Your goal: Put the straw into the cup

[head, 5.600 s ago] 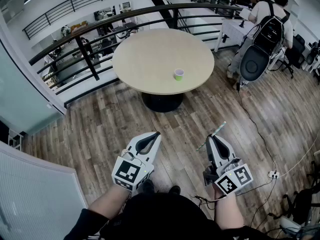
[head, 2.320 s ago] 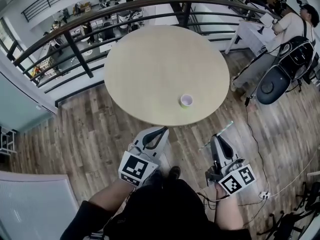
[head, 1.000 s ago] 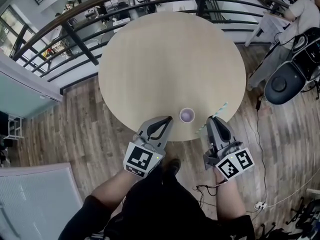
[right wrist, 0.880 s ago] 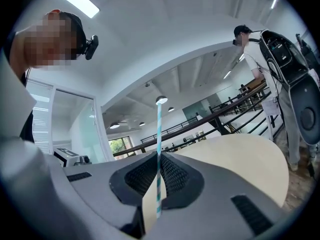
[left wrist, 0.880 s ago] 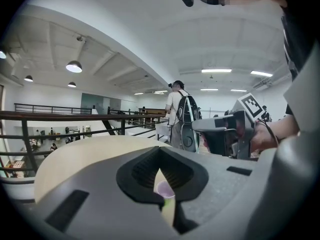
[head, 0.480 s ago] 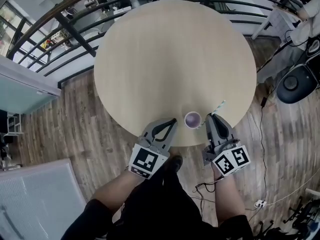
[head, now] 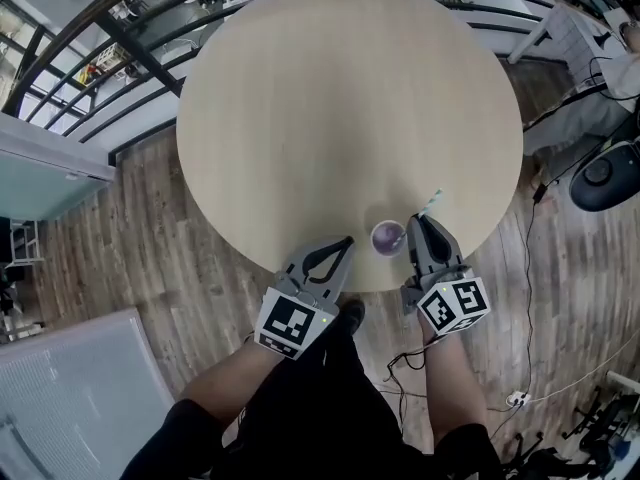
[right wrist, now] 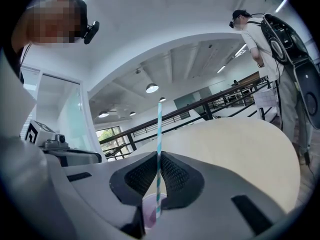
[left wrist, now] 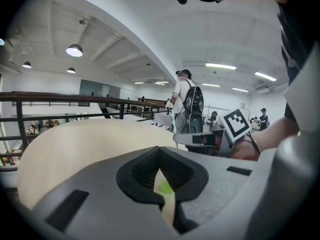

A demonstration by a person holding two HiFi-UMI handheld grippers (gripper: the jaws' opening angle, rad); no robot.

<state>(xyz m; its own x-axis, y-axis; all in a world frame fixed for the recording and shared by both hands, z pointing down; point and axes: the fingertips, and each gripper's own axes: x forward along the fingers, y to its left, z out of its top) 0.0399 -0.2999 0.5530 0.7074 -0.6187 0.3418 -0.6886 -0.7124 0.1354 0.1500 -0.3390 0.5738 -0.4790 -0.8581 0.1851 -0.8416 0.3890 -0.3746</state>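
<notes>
A small cup (head: 387,237), green outside and purple inside, stands near the front edge of the round wooden table (head: 340,98). Just right of it, my right gripper (head: 413,221) is shut on a teal-and-white striped straw (head: 431,201). In the right gripper view the straw (right wrist: 159,134) stands upright between the jaws, its lower end at the cup's (right wrist: 149,211) mouth. My left gripper (head: 347,240) is shut with nothing in it, just left of the cup; the cup's green side (left wrist: 163,188) shows through its jaw gap.
A black railing (head: 120,38) runs behind the table. At the right edge are a dark chair (head: 612,173) and a person's arm (head: 628,73). Cables (head: 545,388) trail over the wooden floor at the right. Most of the tabletop is bare.
The table has come closer and both grippers now hang over its front edge. My right gripper has moved left with the straw, up to the cup.
</notes>
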